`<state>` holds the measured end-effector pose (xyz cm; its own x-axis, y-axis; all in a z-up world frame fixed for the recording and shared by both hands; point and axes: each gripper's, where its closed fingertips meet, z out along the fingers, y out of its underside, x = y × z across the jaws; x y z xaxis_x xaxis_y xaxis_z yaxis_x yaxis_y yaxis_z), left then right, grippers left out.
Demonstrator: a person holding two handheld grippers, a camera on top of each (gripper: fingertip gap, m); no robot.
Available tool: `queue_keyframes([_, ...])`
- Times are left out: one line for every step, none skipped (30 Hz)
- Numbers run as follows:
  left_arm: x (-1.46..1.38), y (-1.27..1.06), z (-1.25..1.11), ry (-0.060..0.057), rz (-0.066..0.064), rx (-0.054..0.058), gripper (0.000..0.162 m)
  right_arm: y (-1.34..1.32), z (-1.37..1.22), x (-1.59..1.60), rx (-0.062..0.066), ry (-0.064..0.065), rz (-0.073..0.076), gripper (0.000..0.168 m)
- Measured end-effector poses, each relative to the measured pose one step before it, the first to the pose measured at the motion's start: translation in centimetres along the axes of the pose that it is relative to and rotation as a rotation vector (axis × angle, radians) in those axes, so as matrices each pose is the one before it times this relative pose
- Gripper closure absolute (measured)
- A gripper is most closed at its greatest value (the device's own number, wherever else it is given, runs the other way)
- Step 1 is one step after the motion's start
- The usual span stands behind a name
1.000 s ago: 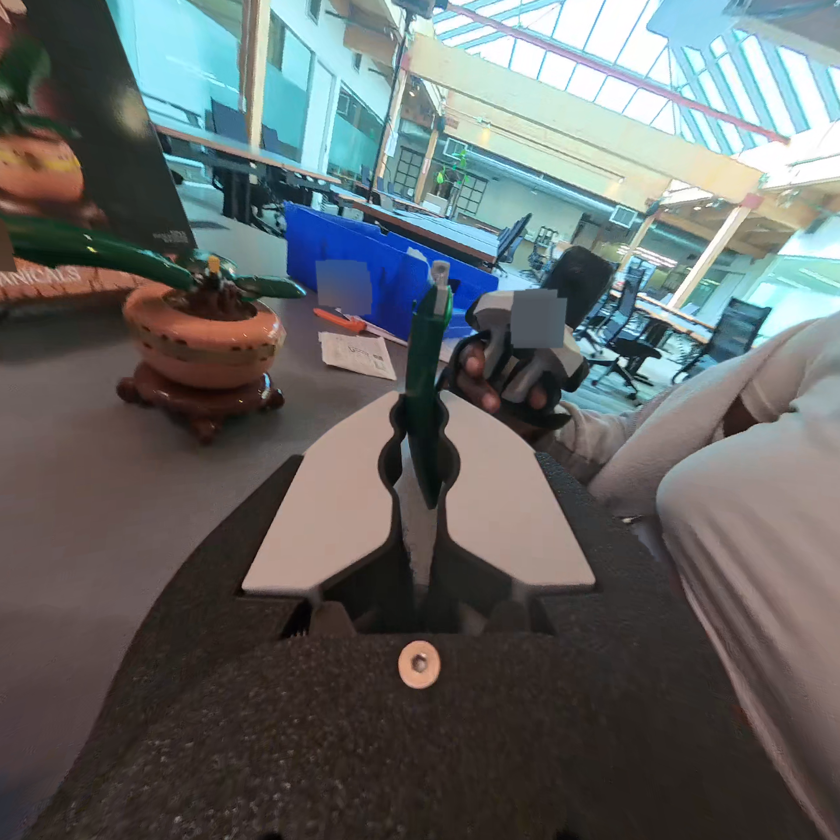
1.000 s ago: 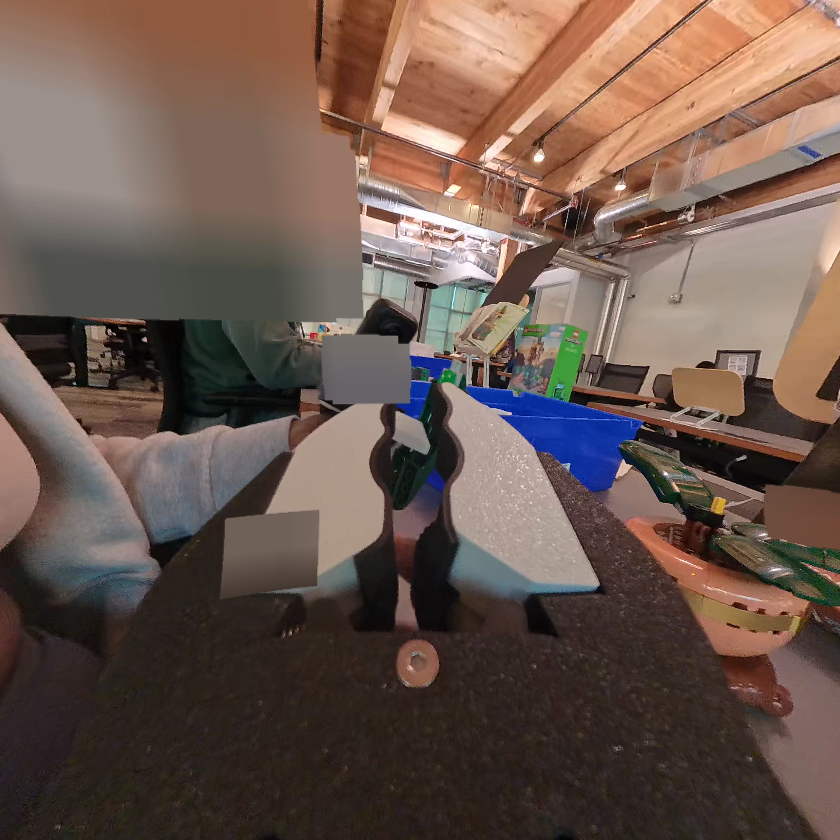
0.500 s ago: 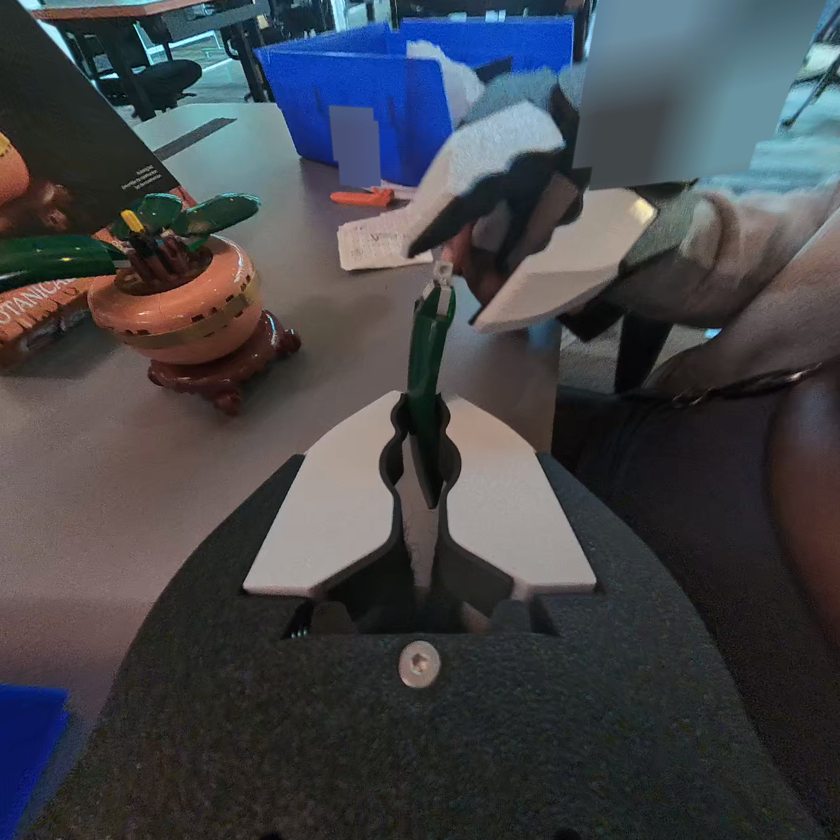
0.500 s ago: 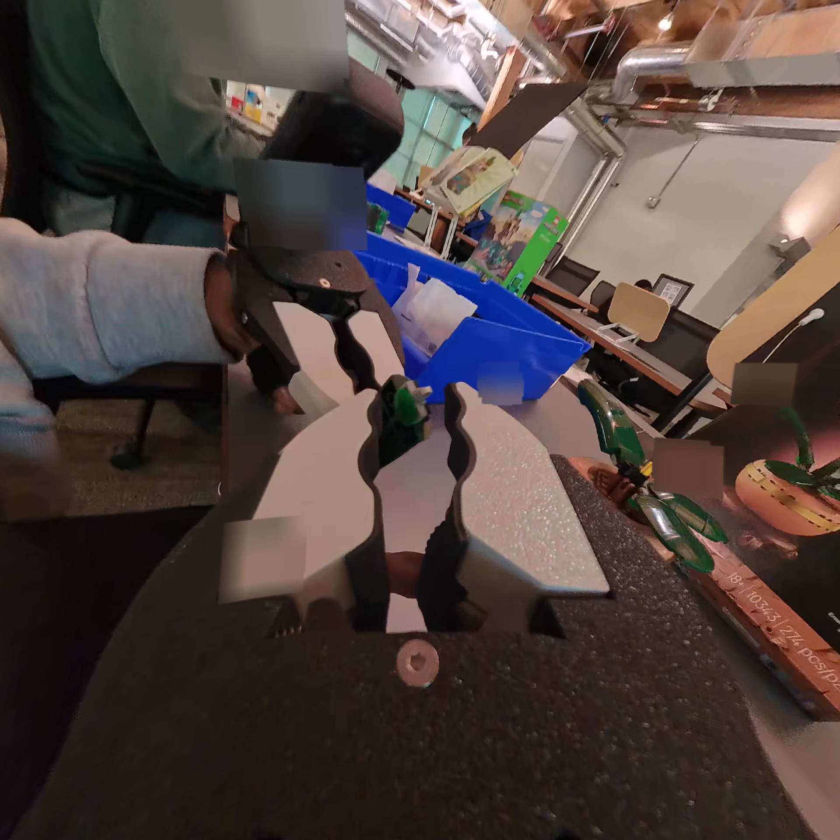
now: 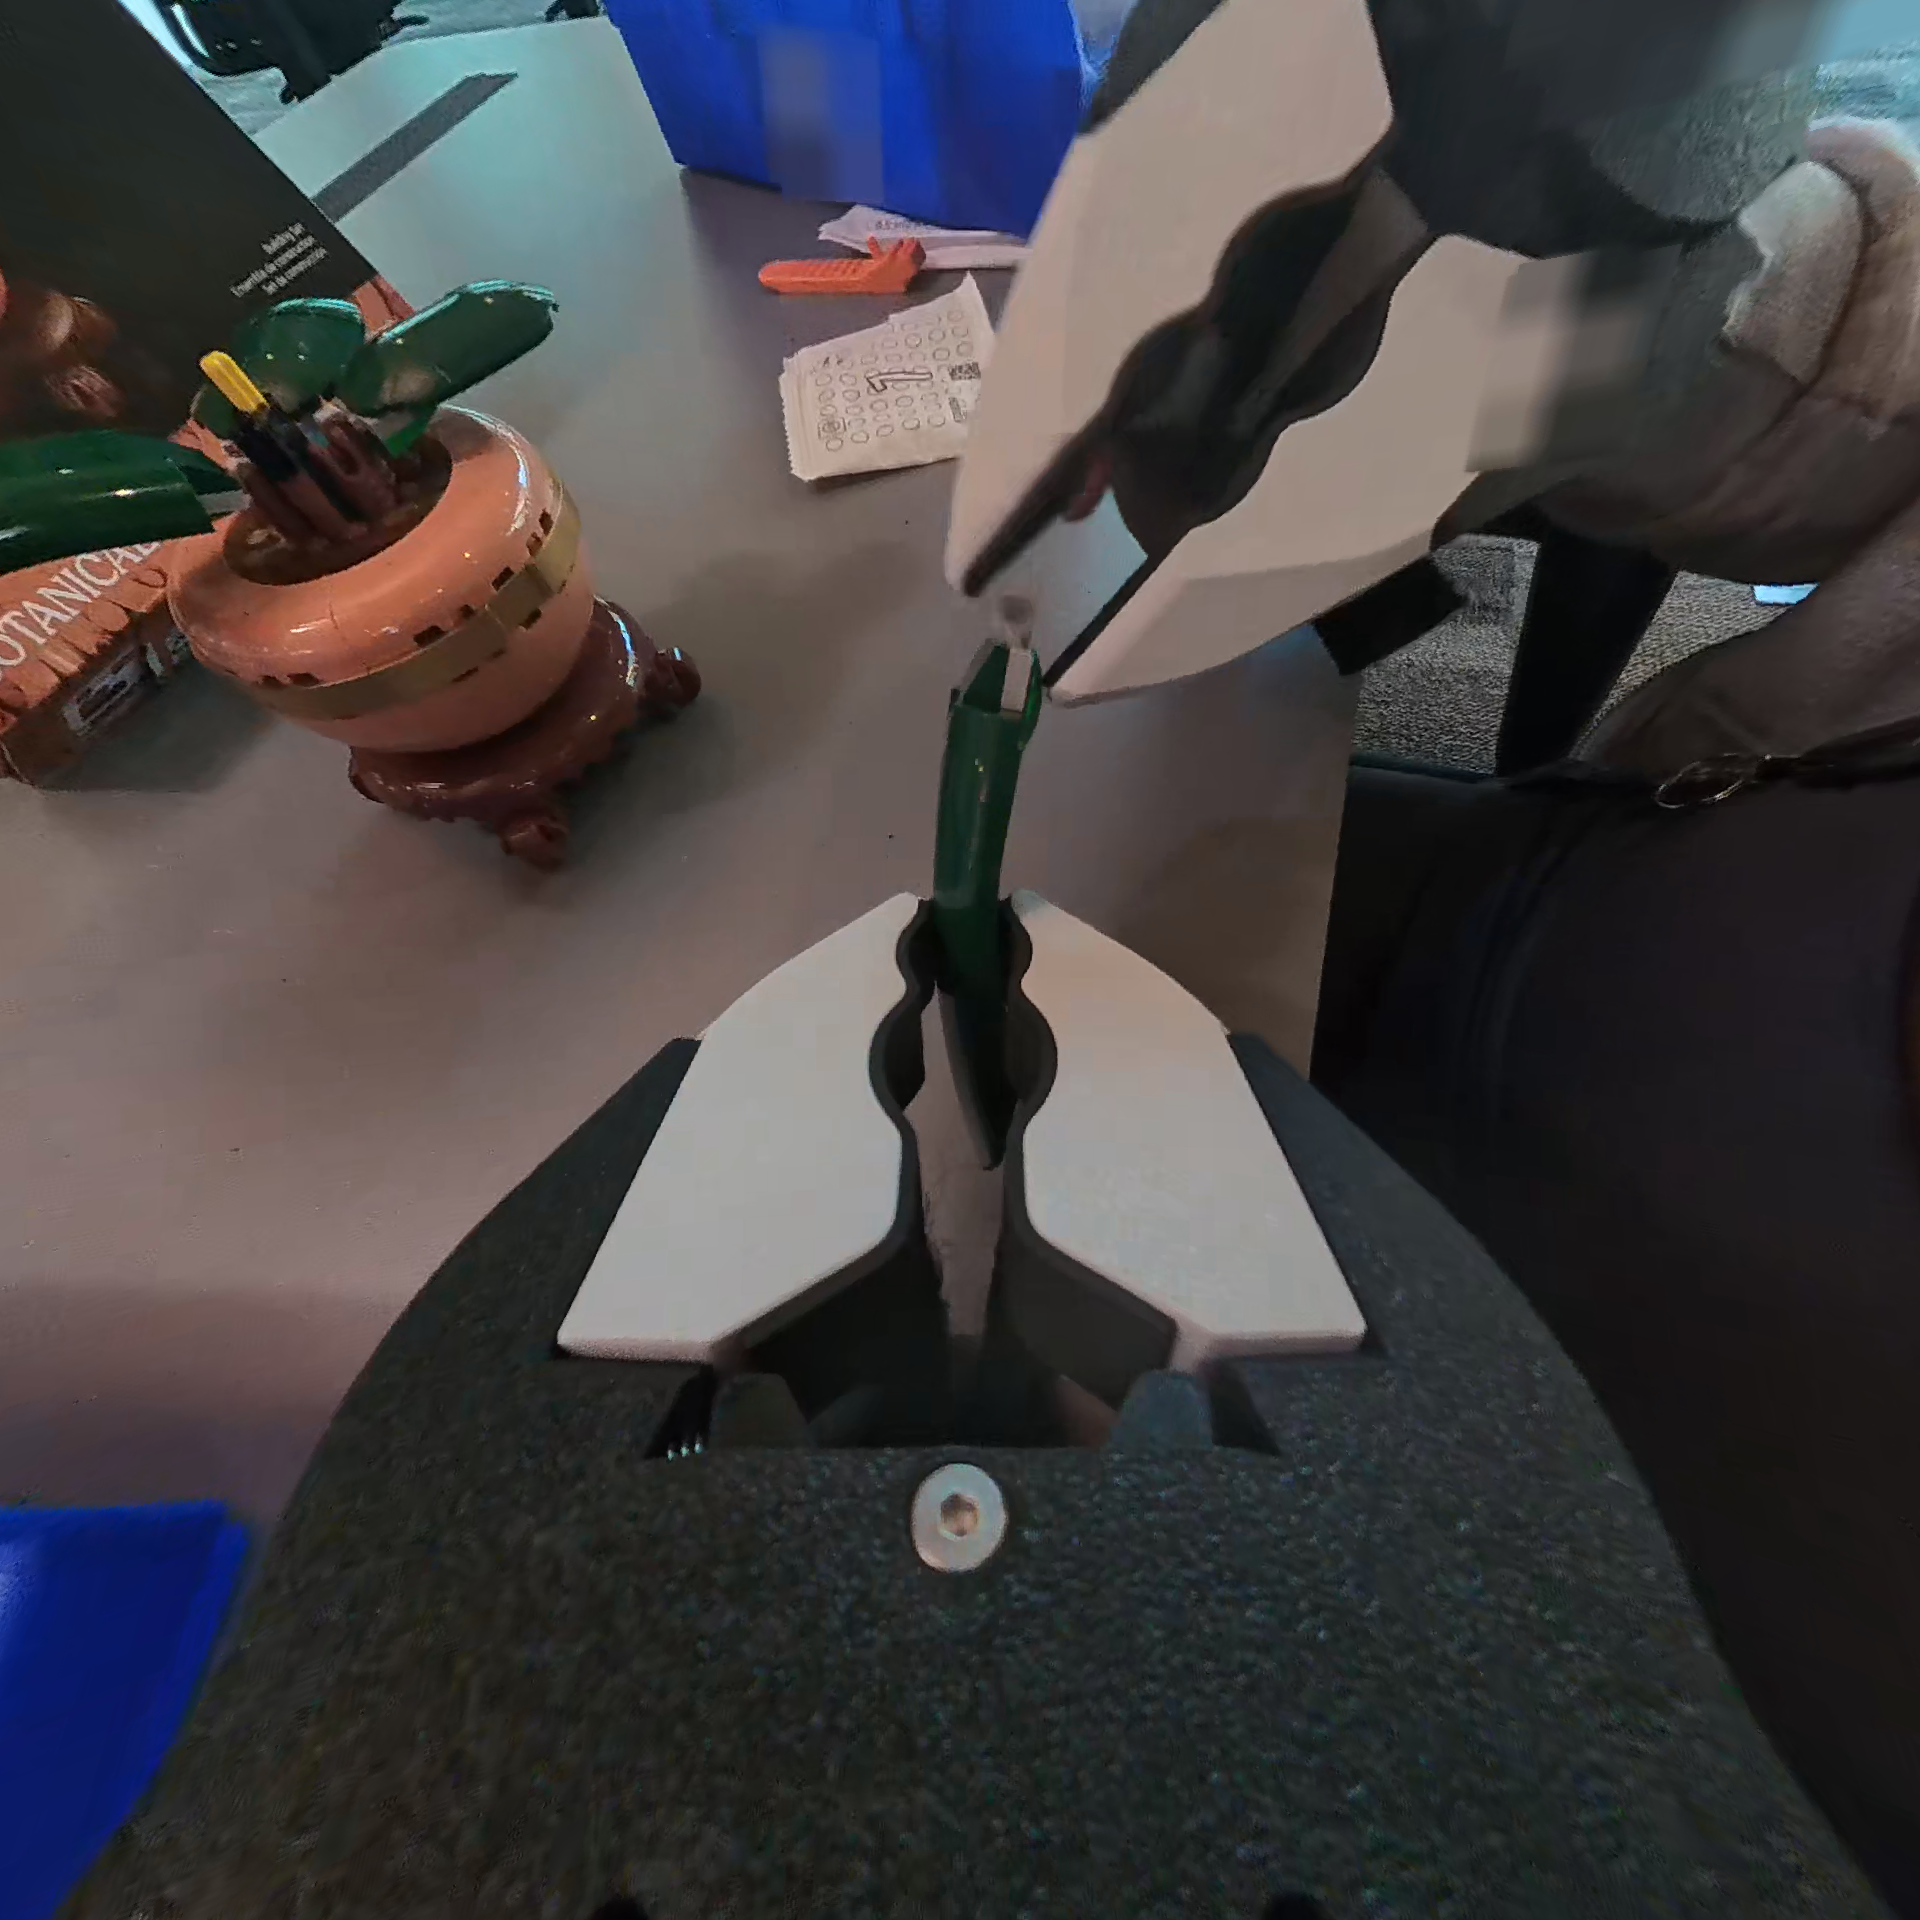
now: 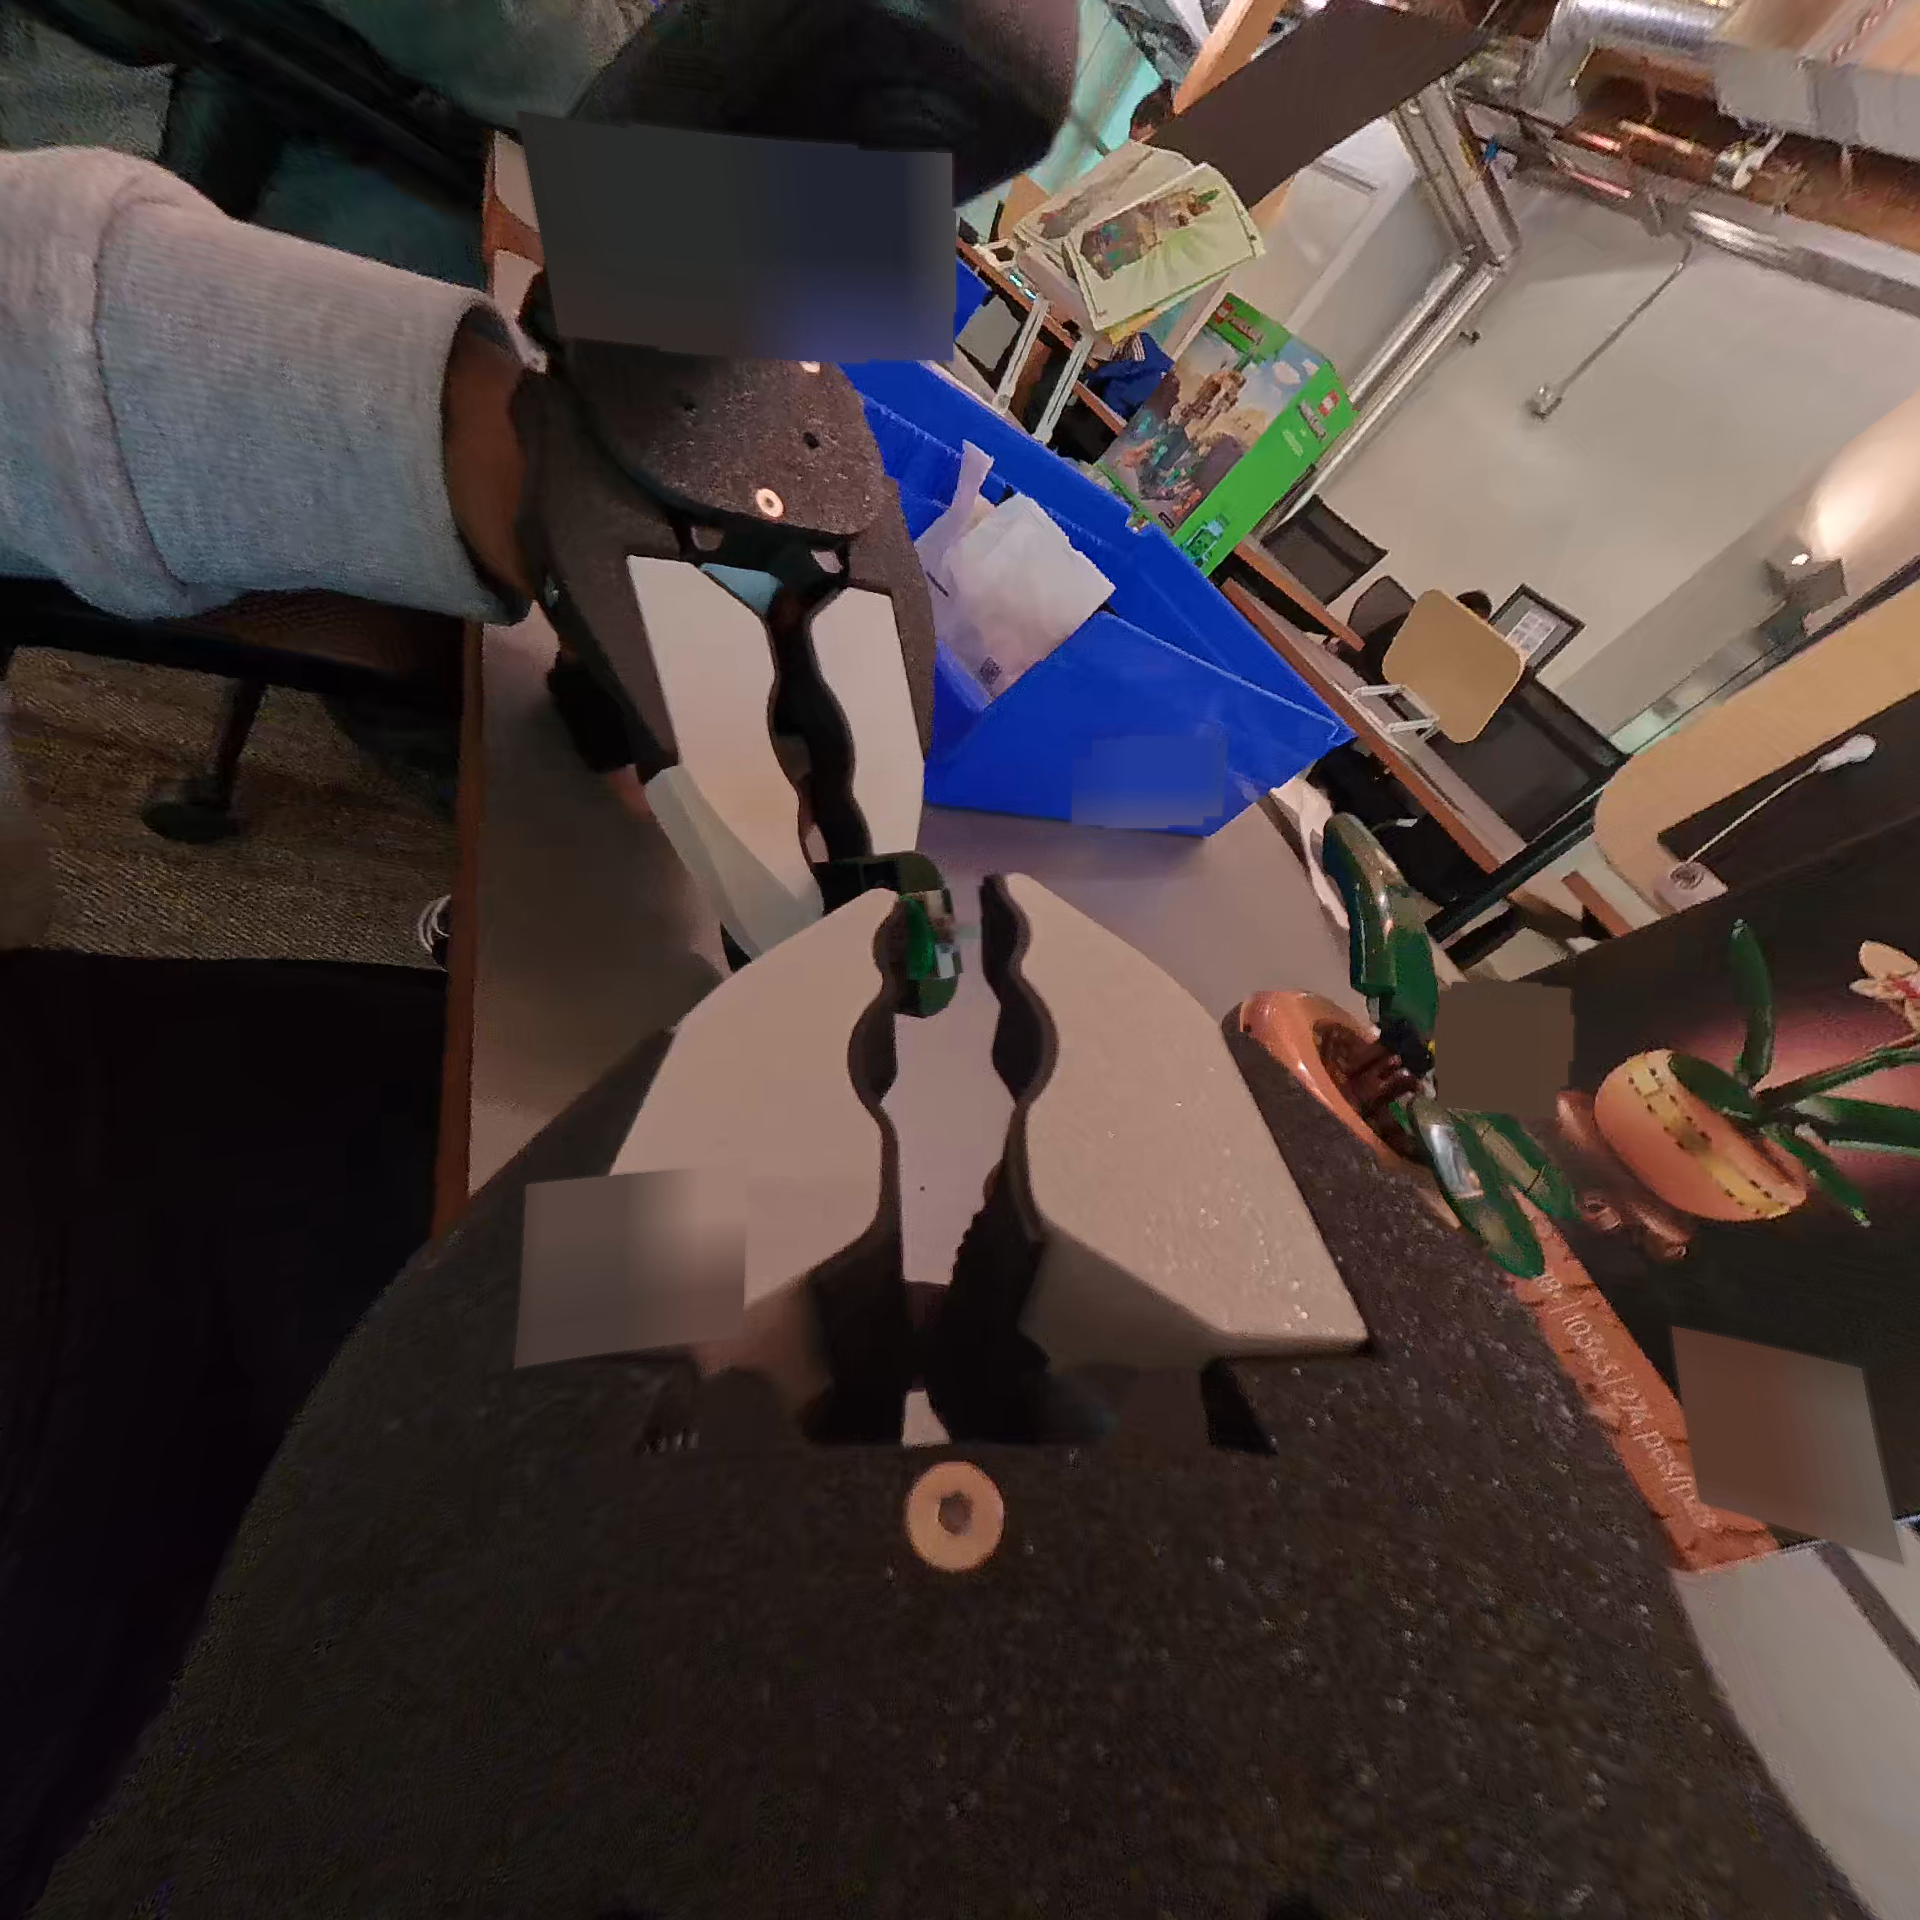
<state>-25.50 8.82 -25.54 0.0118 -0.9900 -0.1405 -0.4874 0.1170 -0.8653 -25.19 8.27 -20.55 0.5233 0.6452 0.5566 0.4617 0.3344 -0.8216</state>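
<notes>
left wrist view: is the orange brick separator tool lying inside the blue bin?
No, the flat orange plastic separator tool lies on the grey tabletop in front of the blue plastic bin.

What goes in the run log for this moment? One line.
left gripper shut on leaf | right gripper open at leaf tip | pot on table

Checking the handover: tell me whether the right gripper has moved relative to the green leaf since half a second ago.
Yes. In the left wrist view the right gripper has come down toward the green leaf; its open tips now sit at the leaf's top end.
</notes>
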Motion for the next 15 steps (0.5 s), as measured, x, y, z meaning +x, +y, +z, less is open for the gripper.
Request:
queue_keyframes([0.067,0.043,0.043,0.0008,0.0069,-0.0042,0.152,0.112,-0.12,0.045,-0.0036,-0.0125,0.0252,0.151])
queue_keyframes([0.048,0.053,0.049,-0.002,0.0074,-0.0049,0.152,0.239,-0.103,-0.222,-0.0143,-0.0308,0.0228,0.149])
queue_keyframes([0.041,0.083,0.066,-0.0014,0.0071,-0.0066,0.152,0.401,-0.103,-0.244,-0.0277,-0.0326,0.0127,0.146])
queue_keyframes([0.066,0.079,0.083,-0.0005,0.0067,-0.0077,0.152,0.279,-0.125,0.104,-0.0213,-0.0047,0.0023,0.146])
queue_keyframes([0.029,0.05,0.064,-0.0023,0.0053,-0.0055,0.152,0.132,-0.108,0.228,-0.0086,0.0102,-0.0028,0.146])
queue_keyframes([0.005,0.016,0.037,-0.0022,0.0027,-0.0028,0.152,0.065,-0.037,0.045,-0.0016,0.0002,-0.0029,0.15])
queue_keyframes([-0.008,0.014,-0.002,-0.0007,-0.0002,-0.0015,0.152,0.047,0.009,-0.137,0.0006,-0.0072,-0.0032,0.153])
queue_keyframes([-0.027,0.01,0.006,-0.0006,-0.0014,-0.0008,0.152,0.094,0.06,-0.135,-0.0037,-0.0045,-0.0065,0.153])
queue_keyframes([-0.018,0.016,0.01,0.0002,0.0004,-0.0008,0.152,0.197,0.092,-0.107,-0.013,-0.0017,-0.0111,0.153])
queue_keyframes([0.025,0.013,0.011,0.0005,0.0035,-0.0005,0.152,0.271,0.113,-0.146,-0.0182,-0.0046,-0.0149,0.153])
queue_keyframes([0.029,0.015,0.012,-0.0001,0.0045,-0.0013,0.152,0.183,0.113,-0.188,-0.0131,-0.0049,-0.0157,0.153])
queue_keyframes([0.013,0.019,0.014,-0.0005,0.0033,-0.0014,0.152,0.014,0.069,-0.093,-0.0003,0.0023,-0.0121,0.155])
queue_keyframes([0.0,-0.01,0.004,-0.0003,0.0008,0.0006,0.152,-0.089,0.009,0.015,0.0071,0.0047,-0.0062,0.155])
queue_keyframes([-0.016,-0.013,-0.024,0.0007,-0.0011,0.0012,0.152,-0.086,-0.015,-0.094,0.0046,-0.0092,0.0059,0.156])
queue_keyframes([0.0,-0.015,0.008,0.0017,0.0,0.0004,0.152,-0.043,-0.022,-0.073,0.0004,-0.0137,0.0177,0.157])
